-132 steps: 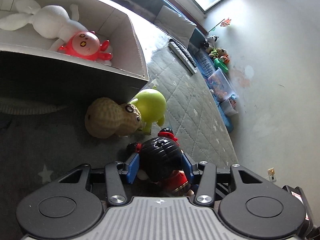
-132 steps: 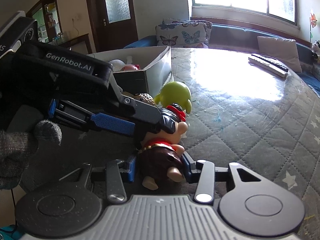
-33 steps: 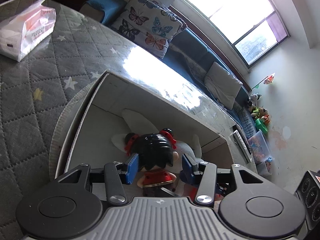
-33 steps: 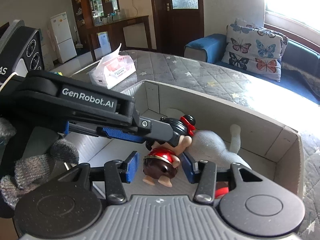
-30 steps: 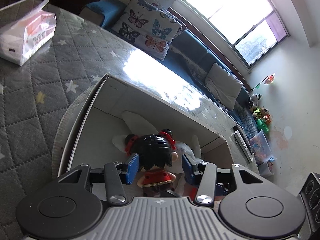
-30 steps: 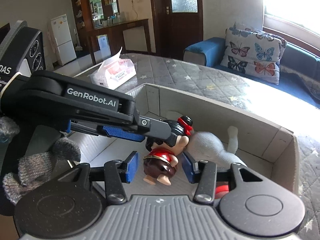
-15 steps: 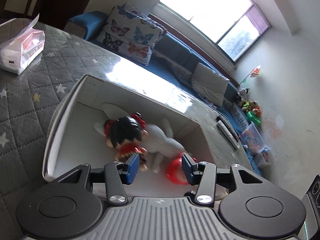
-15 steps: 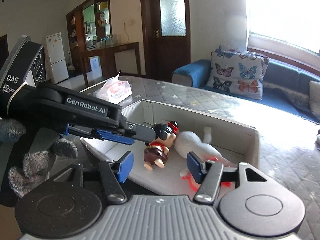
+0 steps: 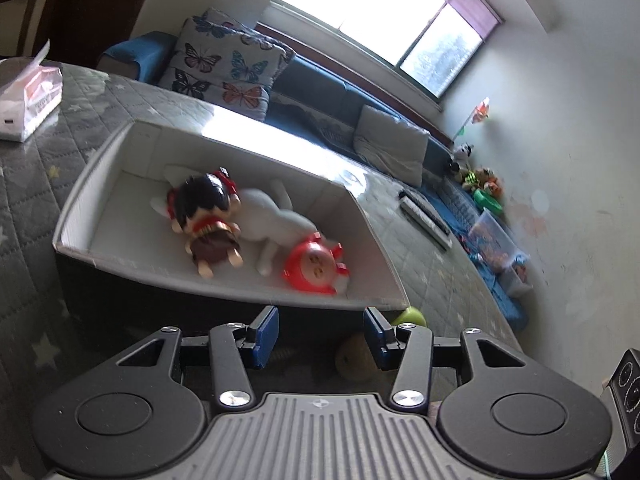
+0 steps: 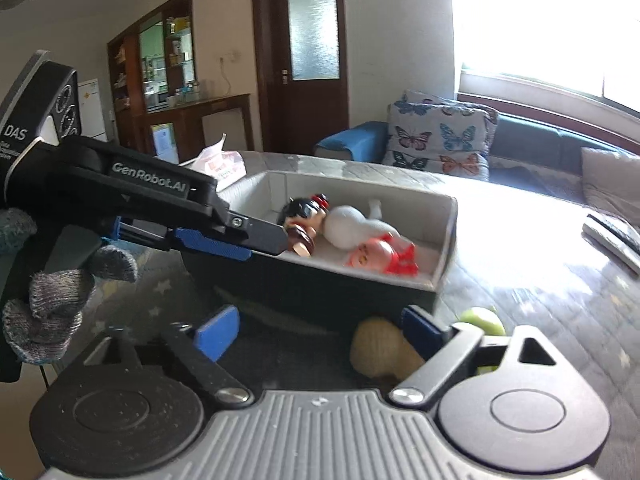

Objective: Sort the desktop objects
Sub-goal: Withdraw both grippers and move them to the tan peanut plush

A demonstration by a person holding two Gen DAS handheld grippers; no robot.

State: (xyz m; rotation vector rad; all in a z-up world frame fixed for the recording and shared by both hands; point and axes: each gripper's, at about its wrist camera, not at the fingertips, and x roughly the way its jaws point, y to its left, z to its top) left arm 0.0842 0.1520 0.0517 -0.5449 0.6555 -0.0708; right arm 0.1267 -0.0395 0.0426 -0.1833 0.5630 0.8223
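**Doll lying in the box, both grippers empty**

The doll (image 9: 206, 222) is lying on its back inside the white cardboard box (image 9: 80, 196), toward the box's left end in the left wrist view. It is showing glossy black hair with red bobbles at the sides, a pale face, a red and gold collar, a dark brown body and two short peach legs pointing toward the near wall. Its right side is touching a white plush rabbit (image 9: 276, 220), which is stretching along the middle of the box floor. Just beside the rabbit's lower end a round red toy (image 9: 314, 266) with a yellowish face is sitting near the box's right corner.

The left gripper (image 9: 322, 338) is hanging in front of the box's near wall with its blue pads standing apart and nothing between them. The right gripper (image 10: 320, 330) is opening its jaws wide, and they too are holding nothing; a hand in a grey knit glove (image 10: 48, 300) is gripping the left tool beside it.

On the quilted grey desk (image 9: 24, 216), just outside the box's near wall, a tan peanut-shaped toy (image 10: 384, 348) and a green toy (image 10: 482, 320) are lying side by side. A tissue pack (image 9: 28, 100) is sitting well apart at the far left.
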